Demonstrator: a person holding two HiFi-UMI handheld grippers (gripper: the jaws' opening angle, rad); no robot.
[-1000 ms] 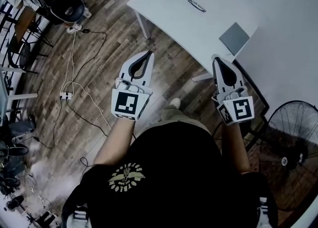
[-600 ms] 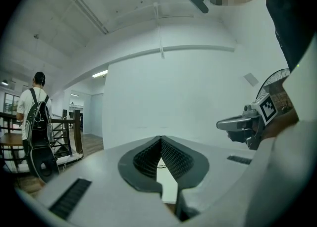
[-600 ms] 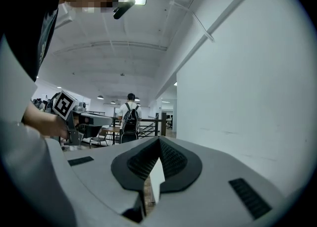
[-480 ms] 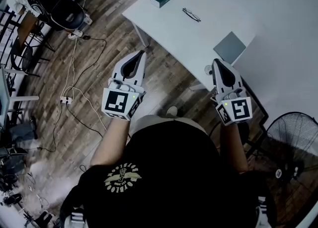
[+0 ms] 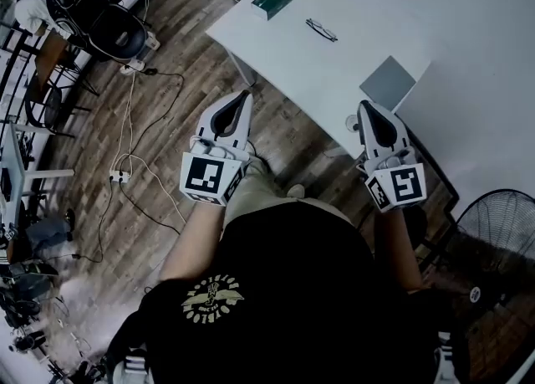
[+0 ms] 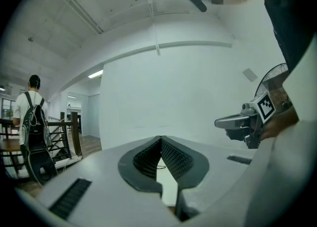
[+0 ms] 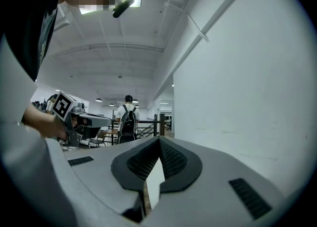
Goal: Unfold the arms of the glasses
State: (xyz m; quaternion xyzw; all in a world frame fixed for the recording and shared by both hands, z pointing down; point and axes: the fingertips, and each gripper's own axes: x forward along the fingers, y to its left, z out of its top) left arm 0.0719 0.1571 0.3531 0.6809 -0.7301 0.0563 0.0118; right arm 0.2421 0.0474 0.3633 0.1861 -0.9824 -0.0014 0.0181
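Note:
The folded black glasses [image 5: 322, 30] lie on the white table [image 5: 334, 64] ahead of me, well beyond both grippers. My left gripper [image 5: 245, 94] hangs over the wooden floor short of the table's near edge, shut and empty. The left gripper view has its jaws [image 6: 161, 138] meeting at the tips, with the table top in the slit behind them. My right gripper [image 5: 365, 106] is at the table's near corner, also shut with nothing in it [image 7: 159, 138]. Each gripper appears in the other's view: the right gripper [image 6: 233, 121], the left gripper [image 7: 96, 119].
A green box [image 5: 273, 0] sits at the table's far left and a grey pad [image 5: 387, 83] near its right corner. Cables [image 5: 125, 165] trail over the floor, chairs [image 5: 109, 10] stand at upper left, a fan [image 5: 493, 232] at lower right. A person with a backpack [image 6: 32, 117] stands far off.
The person has stepped toward the table, so it and the glasses sit lower in the head view. Both grippers were carried along level, still shut and empty.

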